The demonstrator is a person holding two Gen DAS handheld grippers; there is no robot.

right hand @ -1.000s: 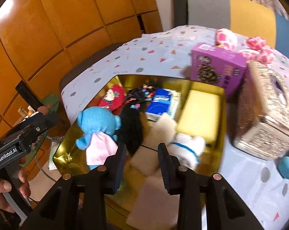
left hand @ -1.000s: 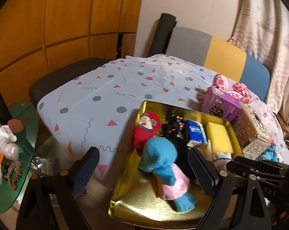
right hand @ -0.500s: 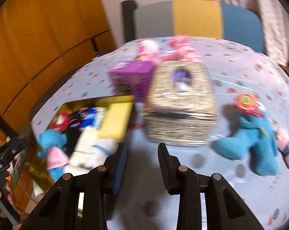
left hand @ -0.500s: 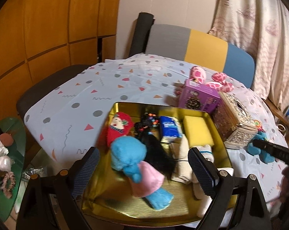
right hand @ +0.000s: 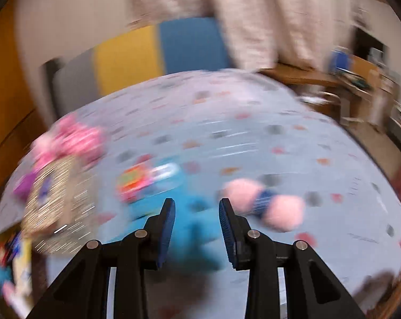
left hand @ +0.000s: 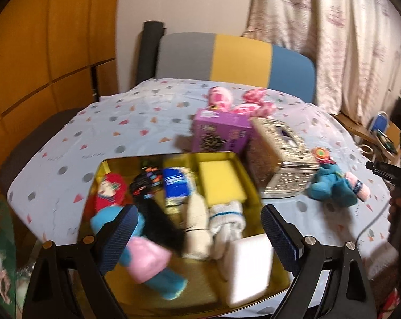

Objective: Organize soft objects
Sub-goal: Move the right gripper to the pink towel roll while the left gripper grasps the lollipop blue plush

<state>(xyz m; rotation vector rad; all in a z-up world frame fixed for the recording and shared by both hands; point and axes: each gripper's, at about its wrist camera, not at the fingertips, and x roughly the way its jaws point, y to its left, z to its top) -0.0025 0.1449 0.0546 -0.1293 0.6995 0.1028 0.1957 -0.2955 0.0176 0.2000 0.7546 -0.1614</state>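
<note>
the left gripper (left hand: pixel 197 228) sits low in the left wrist view with its fingers spread wide and nothing between them, hanging above the gold tray (left hand: pixel 104 166) that fills the lower middle of the frame. in the tray lie a blue doll in a pink dress (left hand: pixel 144 255) at lower left, a red knitted doll (left hand: pixel 108 191) above it, a black hairpiece (left hand: pixel 157 218), a blue packet (left hand: pixel 176 186), a yellow sponge (left hand: pixel 220 182), rolled white socks (left hand: pixel 227 218) and a white block (left hand: pixel 248 263) at lower right.

just past the tray's upper right corner stand a purple box (left hand: pixel 221 131) and a glittery tissue box (left hand: pixel 282 156), with pink plush (left hand: pixel 237 101) behind them. right of the tissue box, on the patterned tablecloth (left hand: pixel 136 111), lies a blue plush toy (left hand: pixel 330 183), outside the tray.

in the heavily blurred right wrist view the right gripper (right hand: pixel 196 218) is at lower centre, fingers partly apart and unclenched, gripping nothing. the blue plush toy (right hand: pixel 189 220) shows in the gap between them, below, and a pink fluffy piece (right hand: pixel 267 204) lies just right of it.
</note>
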